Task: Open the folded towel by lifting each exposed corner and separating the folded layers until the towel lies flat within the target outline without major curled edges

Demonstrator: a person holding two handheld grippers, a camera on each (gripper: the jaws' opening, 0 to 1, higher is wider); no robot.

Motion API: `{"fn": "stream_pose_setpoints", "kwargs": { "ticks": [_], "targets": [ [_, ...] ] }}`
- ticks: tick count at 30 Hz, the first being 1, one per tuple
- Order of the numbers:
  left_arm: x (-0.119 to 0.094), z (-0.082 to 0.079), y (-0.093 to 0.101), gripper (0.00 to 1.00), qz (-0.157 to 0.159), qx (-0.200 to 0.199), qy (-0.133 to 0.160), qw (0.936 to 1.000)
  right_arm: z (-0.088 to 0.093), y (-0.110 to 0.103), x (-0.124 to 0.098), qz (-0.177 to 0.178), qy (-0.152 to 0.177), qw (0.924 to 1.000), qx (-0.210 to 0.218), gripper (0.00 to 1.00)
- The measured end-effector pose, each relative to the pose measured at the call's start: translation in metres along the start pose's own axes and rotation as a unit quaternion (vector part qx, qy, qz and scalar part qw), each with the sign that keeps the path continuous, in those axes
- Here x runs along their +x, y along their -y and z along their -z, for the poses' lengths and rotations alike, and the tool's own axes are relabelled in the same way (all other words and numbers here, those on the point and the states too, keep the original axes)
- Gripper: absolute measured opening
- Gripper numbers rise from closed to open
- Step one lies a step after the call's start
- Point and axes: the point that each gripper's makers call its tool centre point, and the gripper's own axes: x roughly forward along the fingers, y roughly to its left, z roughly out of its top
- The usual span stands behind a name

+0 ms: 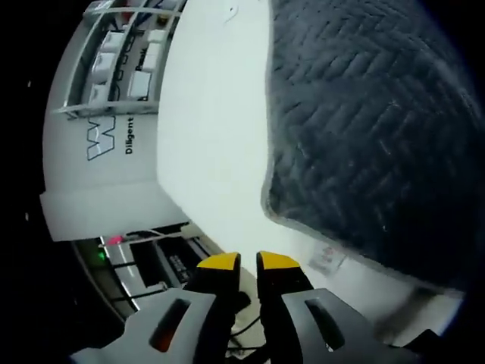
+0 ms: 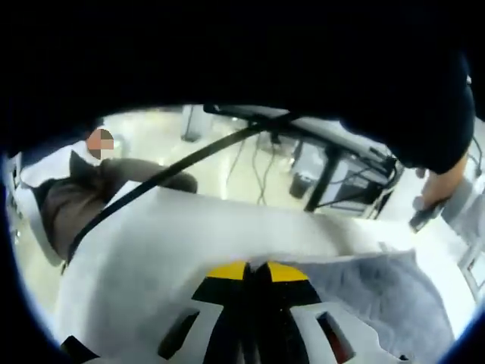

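Lying across the white tabletop (image 1: 212,136), the dark grey herringbone-weave towel (image 1: 364,129) spreads from twelve to four o'clock in the left gripper view, its pale-edged hem curving toward six. The left gripper (image 1: 249,263), yellow-tipped, has its jaws slightly apart and holds nothing, short of that hem. At ten o'clock a white shelving rack (image 1: 114,61) holds pale boxes (image 1: 140,80); their contents cannot be made out. In the right gripper view, the right gripper (image 2: 256,271) has its yellow tips pressed together, apparently pinching the towel's edge, though the contact is blurred. A seated person (image 2: 83,193) is at nine o'clock.
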Motion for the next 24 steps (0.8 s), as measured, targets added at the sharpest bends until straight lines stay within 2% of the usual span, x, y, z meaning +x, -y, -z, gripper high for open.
{"fn": "stream_pose_setpoints", "kwargs": {
  "ticks": [3, 6, 9, 11, 12, 14, 15, 16, 17, 18, 20, 24],
  "targets": [
    [-0.001, 0.002, -0.003, 0.09, -0.010, -0.022, -0.001, 0.9997, -0.003, -0.002, 0.000, -0.001, 0.009, 0.9999, -0.013, 0.17],
    [-0.001, 0.006, -0.002, 0.14, -0.012, -0.021, -0.012, 0.9996, -0.013, -0.012, -0.002, -0.018, 0.028, 0.9988, -0.035, 0.35],
    [-0.003, 0.009, 0.003, 0.25, -0.003, -0.016, -0.025, 0.9996, -0.024, -0.024, -0.009, -0.021, 0.051, 0.9943, -0.092, 0.55],
    [-0.006, 0.007, 0.000, 0.34, -0.012, -0.014, -0.024, 0.9995, -0.027, -0.027, -0.013, -0.021, 0.051, 0.9933, -0.101, 0.66],
    [-0.009, 0.006, -0.004, 0.37, -0.021, -0.027, -0.023, 0.9992, -0.029, -0.029, -0.016, -0.024, 0.052, 0.9927, -0.106, 0.71],
    [-0.013, 0.006, -0.007, 0.54, -0.023, -0.058, -0.026, 0.9977, -0.030, -0.031, -0.021, -0.027, 0.054, 0.9922, -0.109, 0.81],
    [-0.014, 0.006, -0.004, 0.66, -0.009, -0.070, -0.029, 0.9971, -0.031, -0.032, -0.023, -0.030, 0.058, 0.9915, -0.112, 0.86],
    [-0.016, 0.004, -0.005, 0.84, -0.006, -0.083, -0.022, 0.9963, -0.032, -0.031, -0.025, -0.027, 0.060, 0.9915, -0.112, 0.94],
    [-0.016, 0.004, -0.007, 0.95, -0.008, -0.087, -0.019, 0.9960, -0.035, -0.030, -0.027, -0.024, 0.065, 0.9916, -0.109, 0.99],
    [-0.019, 0.002, -0.013, 1.00, -0.013, -0.109, -0.008, 0.9939, -0.033, -0.031, -0.030, -0.027, 0.054, 0.9905, -0.124, 1.00],
    [-0.025, 0.009, -0.024, 1.00, -0.026, -0.128, -0.016, 0.9913, -0.037, -0.039, -0.033, -0.038, 0.060, 0.9897, -0.125, 1.00],
    [-0.035, 0.016, -0.029, 1.00, -0.026, -0.125, -0.024, 0.9915, -0.036, -0.051, -0.037, -0.055, 0.050, 0.9911, -0.111, 1.00]
  ]
}}
